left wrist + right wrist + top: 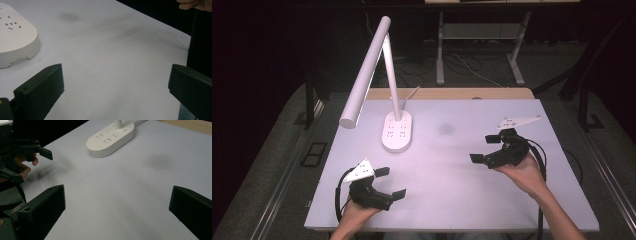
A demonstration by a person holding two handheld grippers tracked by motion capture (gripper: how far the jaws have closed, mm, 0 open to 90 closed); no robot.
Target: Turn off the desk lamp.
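- Left gripper point(389, 183) at abt 7 o'clock on the table point(512, 200), held low over the surface; jaws spread wide, nothing btwn them. Prob. a ready pose — open so it can close on sthg w/o extra motion.
- Right gripper point(484, 148) at abt 4 o'clock, jaws also spread wide & empty, pointing toward 9–10 o'clock, i.e. in at the table centre. The hand point(524, 172) carries it from below, so the jaws stay level w/ the tabletop.
- Desk lamp point(364, 70): nearest thing to both tools. Its base point(397, 131), w/ socket slots on top, sits at abt 11 o'clock from table centre, well apart from either gripper. Head leans out toward 8 o'clock, over the left side.
- Base also in left gripper view point(15, 42), past the jaw at 10 o'clock, & in right gripper view point(111, 137), at 12 o'clock — both tools roughly face it, so it looks like the target.
- Grippers flank a bare mid-table, well apart from each other; judged: approach not yet begun.
- Faint dark smudge point(445, 129) just right of base; nature unclear.
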